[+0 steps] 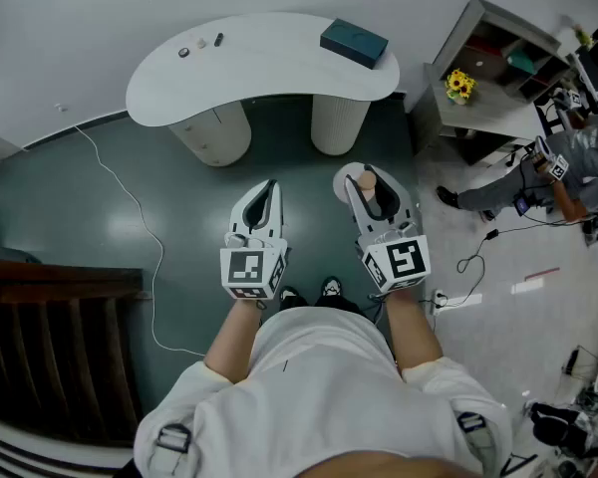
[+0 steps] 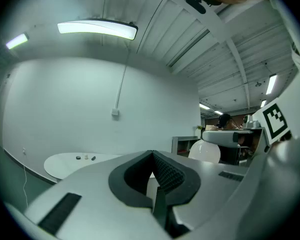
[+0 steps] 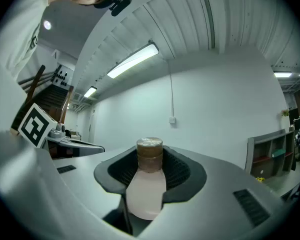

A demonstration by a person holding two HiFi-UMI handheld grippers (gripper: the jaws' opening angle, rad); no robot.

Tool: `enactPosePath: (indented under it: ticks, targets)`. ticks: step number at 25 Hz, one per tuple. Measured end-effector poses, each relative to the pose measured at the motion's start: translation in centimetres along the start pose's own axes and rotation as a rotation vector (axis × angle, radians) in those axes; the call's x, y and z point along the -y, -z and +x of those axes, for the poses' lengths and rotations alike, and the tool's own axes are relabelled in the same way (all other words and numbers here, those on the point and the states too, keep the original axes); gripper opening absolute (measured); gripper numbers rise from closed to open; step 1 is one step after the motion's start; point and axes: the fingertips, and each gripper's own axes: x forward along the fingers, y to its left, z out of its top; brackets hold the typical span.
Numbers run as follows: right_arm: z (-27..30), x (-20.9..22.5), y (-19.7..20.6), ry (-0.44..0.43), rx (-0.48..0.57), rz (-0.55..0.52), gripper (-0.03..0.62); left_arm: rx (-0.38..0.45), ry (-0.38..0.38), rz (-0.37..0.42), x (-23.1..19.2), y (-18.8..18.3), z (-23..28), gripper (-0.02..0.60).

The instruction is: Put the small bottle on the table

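pale pink small bottle (image 3: 146, 184), brown cap

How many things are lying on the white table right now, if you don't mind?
4: a dark disc, a tiny pale piece and a dark stick near the table's left end, and a teal box near the right end. None seems hidden.

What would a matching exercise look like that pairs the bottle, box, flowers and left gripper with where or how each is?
1. bottle
2. box
3. flowers
4. left gripper

A. on the shelf
B. shut, empty
C. on the table
D. in the right gripper

Pairs: 1-D, 2-C, 3-A, 4-B
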Motion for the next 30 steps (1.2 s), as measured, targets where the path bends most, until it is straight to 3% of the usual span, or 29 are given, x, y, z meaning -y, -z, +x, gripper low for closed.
enactPosePath:
  ticks: [11, 20, 30]
  targets:
    - [-0.7, 2.3, 0.6, -0.057, -0.001, 0.019, 0.138, -0.009, -0.017, 0.004, 3.0, 0.4, 1.5, 0.011]
    - [-2.9, 5.4, 1.7, -0.123, -0.002, 0.012, 0.138, -0.012, -0.083, -0.006, 6.2, 1.1, 2.3, 0.012]
    - [0.8, 4.8, 2.7, -0.202, -0.014, 0.012, 0.137, -0.036, -0.177, -0.013, 3.3, 2.6, 2.4, 0.012]
